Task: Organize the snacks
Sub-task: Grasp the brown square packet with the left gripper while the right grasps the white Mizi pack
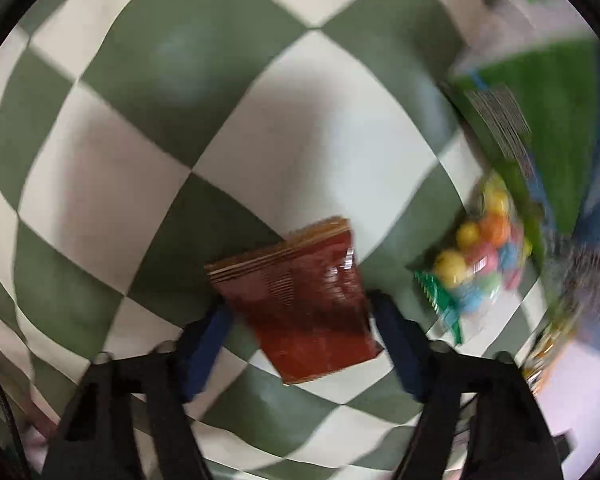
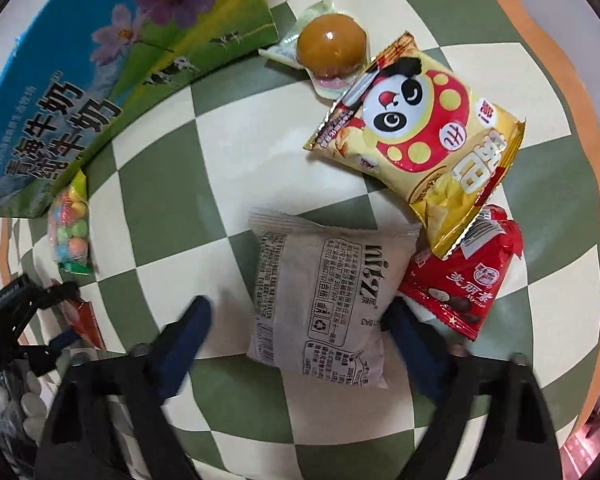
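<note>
Two grippers point down over a green-and-cream checkered cloth (image 2: 236, 152) strewn with snacks. The left gripper (image 1: 298, 312) straddles a dark red packet (image 1: 300, 300) lying flat on the cloth; its blue pads sit just beside the packet's two sides, and the blur hides whether they press on it. The right gripper (image 2: 300, 320) stands partly open around a grey-white packet (image 2: 324, 300) with black print; its right finger (image 2: 410, 344) is against the packet's edge, its left finger (image 2: 188, 332) clear of it. Taking the grey-white packet as the landmark: a red chocolate bag (image 2: 464, 276) lies just beside it on the right, a yellow panda chip bag (image 2: 420, 136) above that, a wrapped bun (image 2: 328, 50) farther up, and a milk carton box (image 2: 100, 80) at upper left with a bag of coloured candy balls (image 2: 70, 228) against its corner.
</note>
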Tool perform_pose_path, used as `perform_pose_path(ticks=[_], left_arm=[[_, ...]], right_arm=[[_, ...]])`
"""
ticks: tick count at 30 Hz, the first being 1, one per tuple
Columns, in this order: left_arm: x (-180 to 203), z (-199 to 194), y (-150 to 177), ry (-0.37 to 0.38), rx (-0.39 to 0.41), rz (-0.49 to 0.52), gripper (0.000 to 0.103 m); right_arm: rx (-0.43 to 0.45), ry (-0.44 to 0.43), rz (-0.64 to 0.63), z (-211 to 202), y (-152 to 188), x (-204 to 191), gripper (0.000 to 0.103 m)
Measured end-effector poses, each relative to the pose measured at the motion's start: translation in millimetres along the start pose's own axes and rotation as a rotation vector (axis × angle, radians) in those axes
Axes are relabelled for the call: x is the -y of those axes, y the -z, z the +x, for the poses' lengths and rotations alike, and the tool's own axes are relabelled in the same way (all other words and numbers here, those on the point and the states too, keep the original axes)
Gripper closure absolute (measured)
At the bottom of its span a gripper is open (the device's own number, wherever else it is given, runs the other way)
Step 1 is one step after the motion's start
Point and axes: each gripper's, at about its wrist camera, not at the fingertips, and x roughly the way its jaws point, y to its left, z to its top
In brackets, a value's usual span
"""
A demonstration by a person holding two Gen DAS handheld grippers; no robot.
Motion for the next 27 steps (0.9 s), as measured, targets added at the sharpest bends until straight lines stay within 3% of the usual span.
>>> perform_pose_path(ticks=[1,2,4,6,12,15,17,20,27], left_arm=[[6,-1,7,-0.014,0.018,0.059,0.036],[12,-1,13,-0.036,0.028,0.119,0.037],[26,1,33,-0.096,0.043,0.269,0.046],[38,7,57,-0.135,0.034,0.407,0.046],[48,19,110,-0.181,-0.008,0.604,0.046],[47,23,122,-0.176,-0.018,0.607,0.046],[44,26,119,-0.143,-0.037,0.558,0.043],[34,27,113,-0.100,-0.051,0.488,0.038],[30,30,113,-0.103,-0.052,0.459,0.031]], right_arm=[[-0.001,0.003,-0.005,3,-3,-2,0.032],[-0.006,0.005,-0.015,7,-2,-2,0.036],[0.003,0.008,-0.037,9,-1,-3,0.038],[0.006,0.009,-0.067,11,2,-7,0.043],[-0.068,0.006,-0.202,19,27,-32,0.045],[-0.114,0.003,-0.247,24,43,-40,0.045],[-0.123,0.019,-0.268,29,50,-44,0.045],[-0.128,0.030,-0.252,33,48,-46,0.043],[-0.138,0.044,-0.251,45,41,-60,0.040]])
